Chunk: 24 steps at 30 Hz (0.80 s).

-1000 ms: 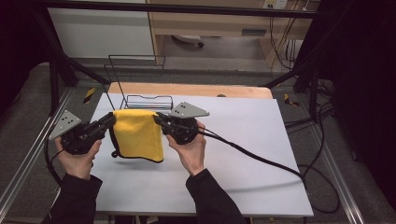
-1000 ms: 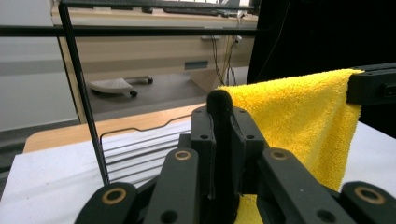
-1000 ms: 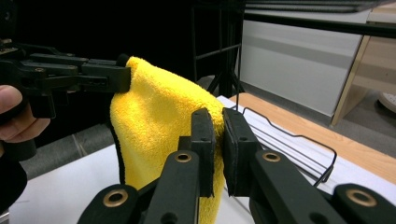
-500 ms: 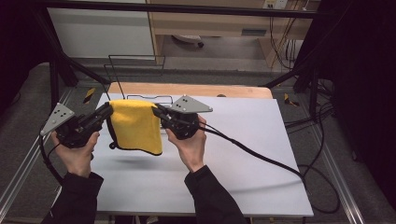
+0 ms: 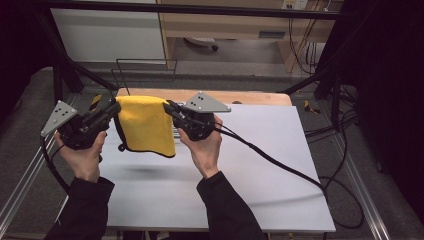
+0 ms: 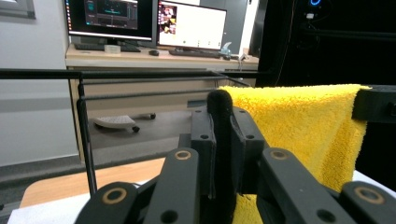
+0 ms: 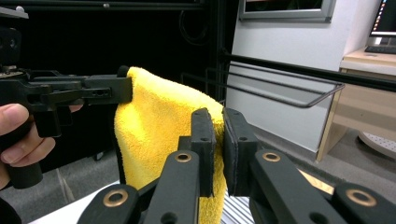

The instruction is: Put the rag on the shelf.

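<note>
I hold the soft yellow microfibre cloth (image 5: 146, 124) stretched in the air above the white bench (image 5: 250, 165), toward 11 o'clock. The left hand-held gripper (image 5: 114, 106) pinches its top left corner, and the right hand-held gripper (image 5: 167, 107) pinches its top right corner. I judge it light, limp and non-slip; the corners are the best holds. The thin black wire rack (image 5: 145, 70) stands beyond at 12 o'clock; open bench lies from 3 to 6 o'clock.

A wire rack (image 5: 145, 75) stands behind the white table (image 5: 240, 165), possibly empty.
</note>
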### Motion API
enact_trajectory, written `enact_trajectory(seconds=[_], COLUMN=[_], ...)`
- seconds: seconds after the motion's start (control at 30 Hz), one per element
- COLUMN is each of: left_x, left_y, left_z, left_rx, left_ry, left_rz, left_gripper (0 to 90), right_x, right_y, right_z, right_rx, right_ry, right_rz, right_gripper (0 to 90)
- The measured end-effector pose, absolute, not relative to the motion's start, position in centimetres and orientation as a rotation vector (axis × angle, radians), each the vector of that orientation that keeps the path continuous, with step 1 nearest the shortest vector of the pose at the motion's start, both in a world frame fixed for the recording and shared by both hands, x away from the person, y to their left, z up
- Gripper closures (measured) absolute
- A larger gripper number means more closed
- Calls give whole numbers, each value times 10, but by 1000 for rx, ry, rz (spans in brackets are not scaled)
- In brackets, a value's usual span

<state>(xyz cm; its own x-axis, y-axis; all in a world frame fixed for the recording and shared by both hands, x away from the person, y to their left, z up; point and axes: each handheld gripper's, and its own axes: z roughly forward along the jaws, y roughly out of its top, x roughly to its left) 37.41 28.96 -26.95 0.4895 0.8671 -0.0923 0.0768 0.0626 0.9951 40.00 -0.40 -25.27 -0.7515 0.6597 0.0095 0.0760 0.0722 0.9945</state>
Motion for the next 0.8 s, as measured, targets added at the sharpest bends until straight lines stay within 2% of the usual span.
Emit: enact_trajectory(seconds=[0.8], left_x=[388], left_y=[293], left_z=[-232], left_rx=[1309], left_ry=[866], left_rz=[781], left_gripper=[811], right_x=[412], right_y=[2], right_z=[-217], right_rx=[681], right_ry=[1822], right_rz=[1752], right_gripper=[841])
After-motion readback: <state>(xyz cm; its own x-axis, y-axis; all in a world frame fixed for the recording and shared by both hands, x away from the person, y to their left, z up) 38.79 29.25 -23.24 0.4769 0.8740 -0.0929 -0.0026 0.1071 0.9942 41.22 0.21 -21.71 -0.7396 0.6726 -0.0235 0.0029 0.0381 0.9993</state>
